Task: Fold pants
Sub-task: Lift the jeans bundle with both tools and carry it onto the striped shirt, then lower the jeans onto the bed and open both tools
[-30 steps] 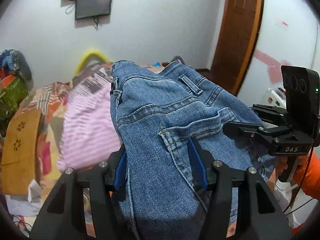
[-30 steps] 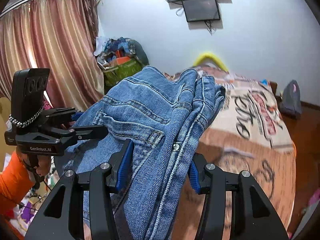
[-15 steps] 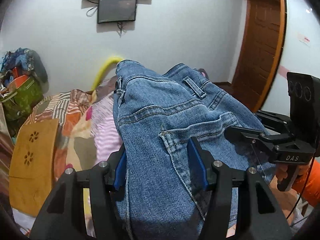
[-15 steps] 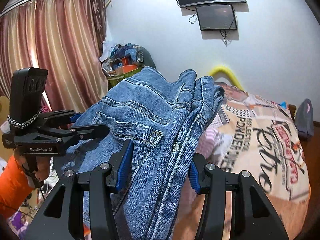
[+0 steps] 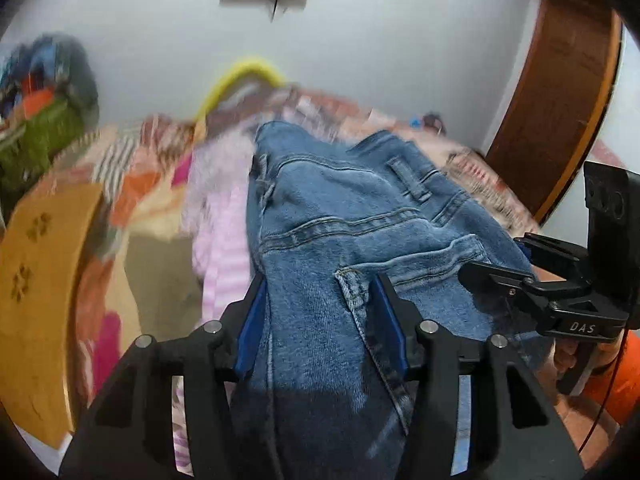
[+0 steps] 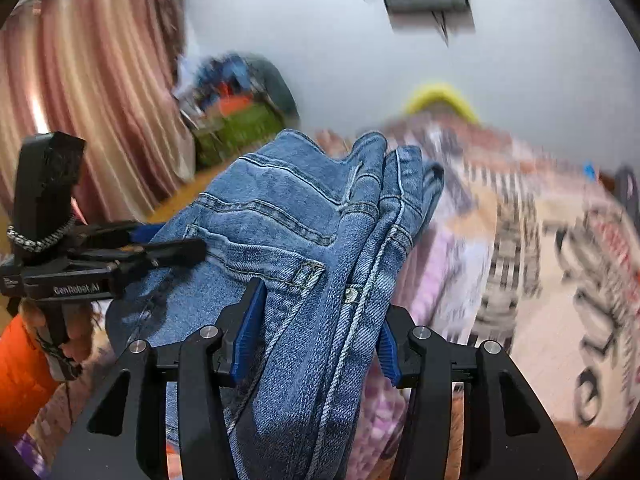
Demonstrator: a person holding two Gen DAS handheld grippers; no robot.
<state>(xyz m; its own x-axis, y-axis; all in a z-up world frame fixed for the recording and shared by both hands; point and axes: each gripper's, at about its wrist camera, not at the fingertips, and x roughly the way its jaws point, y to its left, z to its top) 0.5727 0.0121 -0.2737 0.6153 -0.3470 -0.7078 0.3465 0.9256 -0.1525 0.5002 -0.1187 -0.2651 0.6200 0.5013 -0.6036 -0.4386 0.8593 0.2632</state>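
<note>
left wrist view: the left gripper [image 5: 320, 320] has a thick bunch of the blue jeans [image 5: 352, 216] between its blue pads [image 5: 251, 330]; the pads press the denim on both sides, and the jaws are closing on it. the jeans are held up in the air, back pocket and belt loop facing the camera, above a blurred bed [image 5: 132, 184] with a pink striped cloth [image 5: 224, 236] just left of them. at the right edge the right gripper [image 5: 500, 268] reaches into the same denim from the side, held by a hand [image 5: 568, 360] with an orange sleeve [image 5: 616, 364].

right wrist view: the right gripper [image 6: 316, 324] pinches a folded stack of the jeans [image 6: 304, 216] at the waistband, a rivet showing near the right pad; its jaws are opening slightly, with the denim packed between the blue pads [image 6: 248, 328]. the left gripper [image 6: 172, 246] grips the cloth from the left, in a hand [image 6: 76, 328] with an orange sleeve [image 6: 20, 364]. behind are a pink curtain [image 6: 92, 88] and the printed bedcover [image 6: 560, 264], both blurred.
</note>
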